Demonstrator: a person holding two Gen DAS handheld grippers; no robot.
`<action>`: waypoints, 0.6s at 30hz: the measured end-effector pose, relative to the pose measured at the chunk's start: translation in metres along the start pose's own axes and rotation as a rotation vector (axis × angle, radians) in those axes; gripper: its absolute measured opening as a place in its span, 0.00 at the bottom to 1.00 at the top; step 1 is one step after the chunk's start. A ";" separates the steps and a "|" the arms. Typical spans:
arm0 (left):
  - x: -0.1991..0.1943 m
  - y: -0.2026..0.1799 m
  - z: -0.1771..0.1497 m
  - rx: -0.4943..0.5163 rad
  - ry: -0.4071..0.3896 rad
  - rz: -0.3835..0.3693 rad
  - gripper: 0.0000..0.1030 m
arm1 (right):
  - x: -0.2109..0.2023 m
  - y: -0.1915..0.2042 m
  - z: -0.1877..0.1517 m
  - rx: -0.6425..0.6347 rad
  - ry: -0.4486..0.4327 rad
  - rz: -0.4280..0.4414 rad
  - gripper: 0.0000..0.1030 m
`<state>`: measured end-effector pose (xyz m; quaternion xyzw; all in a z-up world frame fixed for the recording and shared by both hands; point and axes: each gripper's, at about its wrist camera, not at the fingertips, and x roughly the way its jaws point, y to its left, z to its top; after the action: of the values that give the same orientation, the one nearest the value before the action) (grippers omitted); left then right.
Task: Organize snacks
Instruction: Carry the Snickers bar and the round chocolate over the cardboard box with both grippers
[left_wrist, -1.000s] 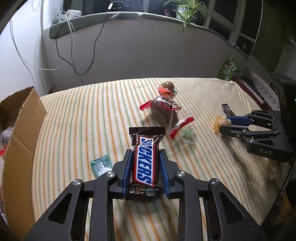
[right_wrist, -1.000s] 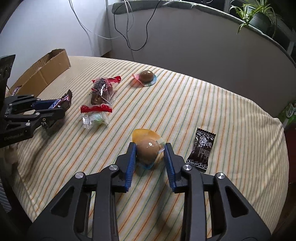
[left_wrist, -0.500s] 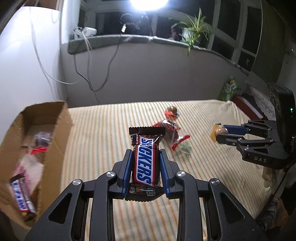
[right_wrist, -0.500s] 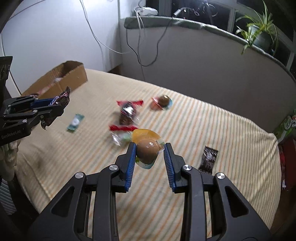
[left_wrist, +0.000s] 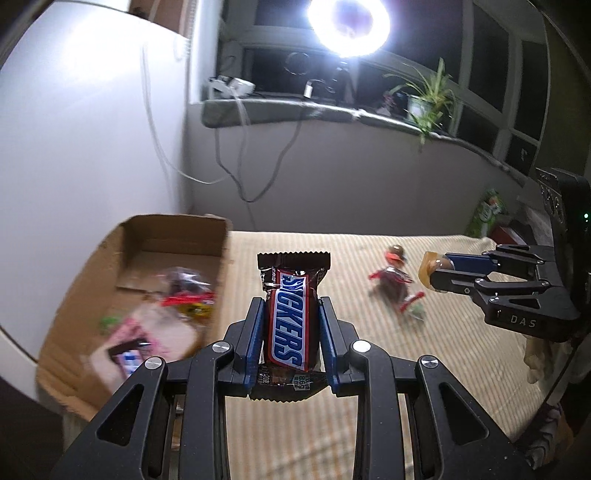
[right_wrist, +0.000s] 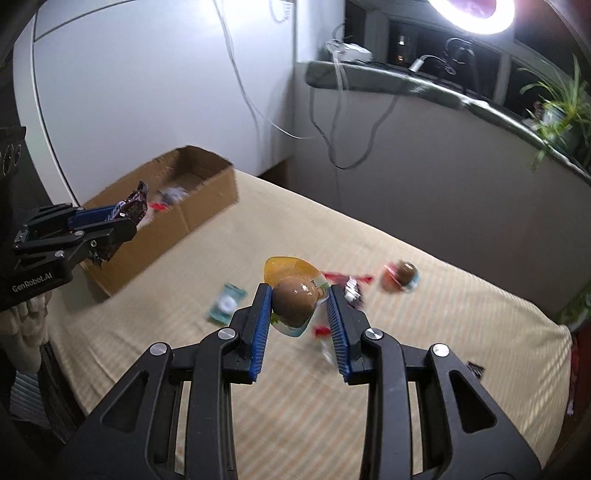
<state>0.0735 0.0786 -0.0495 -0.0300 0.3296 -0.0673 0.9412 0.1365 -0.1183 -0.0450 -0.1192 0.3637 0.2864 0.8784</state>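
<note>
My left gripper (left_wrist: 290, 328) is shut on a Snickers bar (left_wrist: 290, 314) and holds it in the air beside the open cardboard box (left_wrist: 177, 236); it also shows in the right wrist view (right_wrist: 122, 218). My right gripper (right_wrist: 299, 306) is shut on a brown egg-shaped candy cup (right_wrist: 295, 301) with a yellow lid, held above the striped bed; it also shows in the left wrist view (left_wrist: 436, 273). The box (right_wrist: 207, 184) holds several snacks (left_wrist: 184, 299).
On the striped bed (right_wrist: 369, 387) lie a red-ended snack bag (left_wrist: 395, 284), another brown candy cup (right_wrist: 402, 277), a small green packet (right_wrist: 225, 302) and a dark wrapper (right_wrist: 476, 369). A ring lamp (left_wrist: 349, 26), cables and a plant (left_wrist: 428, 99) stand on the sill behind.
Both grippers have risen and swung left toward the cardboard box, each still holding its snack. The box now shows much more fully in both views.
</note>
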 end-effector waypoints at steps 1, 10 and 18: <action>-0.002 0.006 0.000 -0.009 -0.004 0.010 0.26 | 0.003 0.005 0.005 -0.007 -0.003 0.006 0.31; -0.011 0.053 0.000 -0.071 -0.024 0.082 0.26 | 0.032 0.043 0.047 -0.060 -0.019 0.065 0.31; -0.014 0.081 -0.003 -0.105 -0.027 0.128 0.26 | 0.064 0.071 0.077 -0.098 -0.018 0.105 0.31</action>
<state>0.0692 0.1607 -0.0516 -0.0590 0.3214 0.0108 0.9450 0.1754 -0.0025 -0.0362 -0.1404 0.3469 0.3504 0.8586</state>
